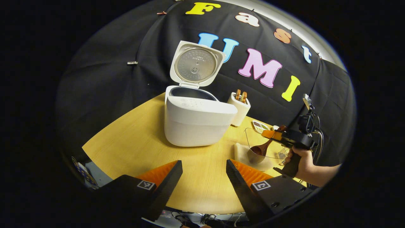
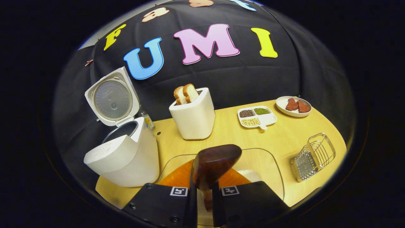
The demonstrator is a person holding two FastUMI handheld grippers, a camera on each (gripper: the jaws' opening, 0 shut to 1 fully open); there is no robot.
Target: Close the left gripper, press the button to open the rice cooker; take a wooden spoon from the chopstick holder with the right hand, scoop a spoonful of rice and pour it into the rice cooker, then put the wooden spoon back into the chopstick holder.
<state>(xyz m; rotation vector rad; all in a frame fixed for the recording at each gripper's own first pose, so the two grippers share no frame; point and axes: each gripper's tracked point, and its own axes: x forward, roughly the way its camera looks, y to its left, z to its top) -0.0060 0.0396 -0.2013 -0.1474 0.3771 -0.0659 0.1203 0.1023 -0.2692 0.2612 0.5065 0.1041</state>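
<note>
1. Fingers of my right gripper (image 2: 202, 202) are pinched on the handle of the wooden spoon (image 2: 215, 164); in the right gripper view the bowl of the spoon stands up just ahead of the tips, over the clear container (image 2: 272, 164).
2. Left gripper (image 1: 204, 177): fingers spread, nothing between them, hovering over bare desk (image 1: 133, 142) in front of the cooker.
3. From the left gripper view, the spoon bowl is dipped into the clear container, where a pale heap that I take to be the rice (image 1: 250, 158) lies at the bottom. I judge the scoop is under way; I cannot tell whether any grains are on the spoon.
4. Handling note: the spoon is stiff, light and smooth-finished, so it could twist in the pinch once loaded. The hold sits on the handle close behind the bowl, which should limit tipping. Rice is loose and will spill if the bowl tilts; keep it level on the way over.
5. Rice cooker (image 1: 196, 120) stands farther back with the lid (image 1: 196, 63) swung upright and the inner pot exposed, so the button step looks done.
6. White holder (image 2: 193, 117) just beside the cooker carries two tan pieces; I presume this is the return spot for the spoon.
7. Far right of the desk: divided dish (image 2: 257, 116) of beans, small plate (image 2: 293, 106), wire basket (image 2: 313, 156).
</note>
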